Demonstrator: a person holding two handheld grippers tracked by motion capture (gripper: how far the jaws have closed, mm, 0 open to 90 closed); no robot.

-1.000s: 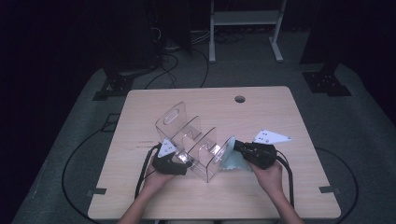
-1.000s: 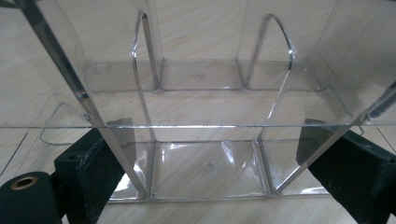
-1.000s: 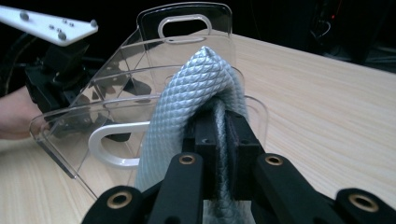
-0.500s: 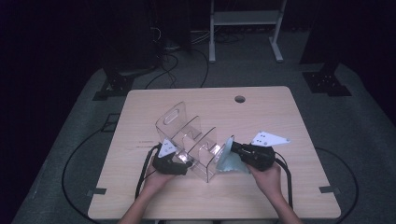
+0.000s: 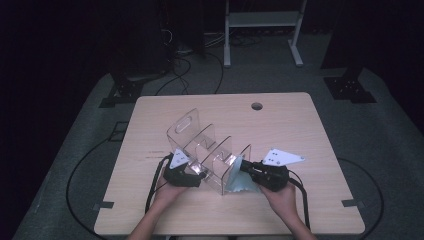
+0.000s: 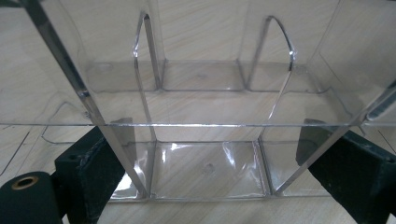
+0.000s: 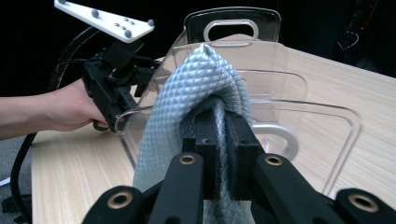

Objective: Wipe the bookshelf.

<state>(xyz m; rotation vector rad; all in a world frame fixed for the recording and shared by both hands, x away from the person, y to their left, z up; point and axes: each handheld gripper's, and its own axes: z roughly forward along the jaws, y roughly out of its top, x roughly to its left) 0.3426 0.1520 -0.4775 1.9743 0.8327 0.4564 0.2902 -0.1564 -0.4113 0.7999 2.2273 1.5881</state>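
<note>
From above, the clear plastic organiser [image 5: 207, 152] stands mid-table [image 5: 300, 125] between both grippers. The right gripper [image 7: 218, 122] view reveals the cloth's [image 7: 187, 98] quilted grey diamond weave, jaws pinching a fold against the organiser's curved end. The left gripper [image 6: 219, 154] view shows its jaws spread around the organiser's glossy base

glossy clear plastic organizer [image 5: 207, 155] on matt pale wood table [image 5: 300, 130]; between the right gripper [image 7: 219, 135] jaws, pale blue cloth [image 7: 187, 107], quilted, bumpy.
</note>
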